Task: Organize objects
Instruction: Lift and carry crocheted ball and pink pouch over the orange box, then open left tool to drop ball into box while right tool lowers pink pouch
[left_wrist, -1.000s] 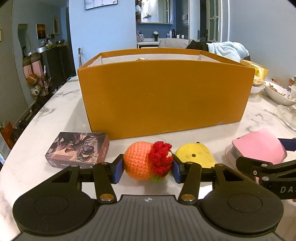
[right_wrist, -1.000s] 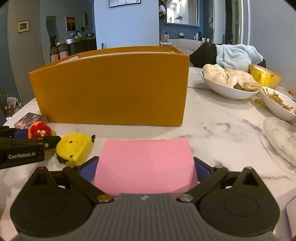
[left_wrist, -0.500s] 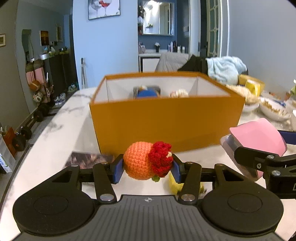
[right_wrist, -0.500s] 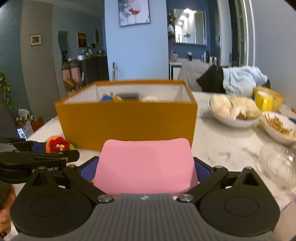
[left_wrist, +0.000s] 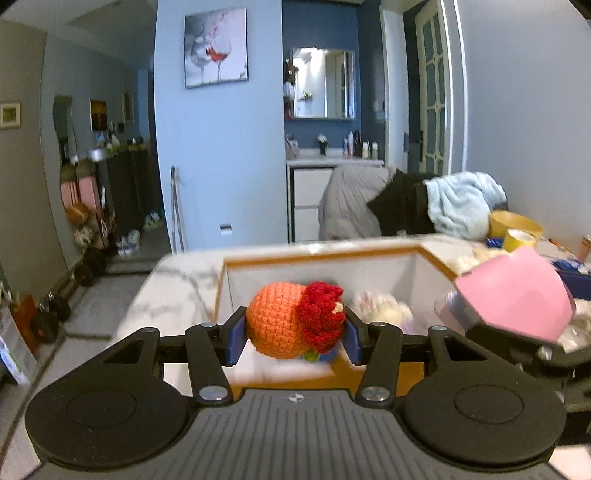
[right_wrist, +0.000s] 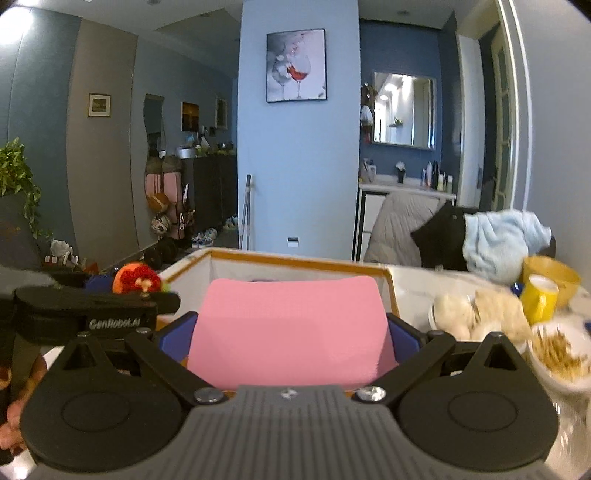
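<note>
Two bowls (right_wrist: 554, 362) beside orange box (right_wrist: 295, 258).

On the wall ahead of you hangs a wine-glass picture (right_wrist: 296, 64), with a mirror (right_wrist: 403, 109) to its right. On the counter (right_wrist: 417, 284) at your right stand a yellow mug (right_wrist: 540, 297), a yellow bowl (right_wrist: 554, 271) and a bowl of fries (right_wrist: 559, 356); a pale blue towel (right_wrist: 498, 240) lies behind them.

The right tool (right_wrist: 291, 332) grips a pink pad (right_wrist: 291, 328) above the orange box (right_wrist: 295, 255).
</note>
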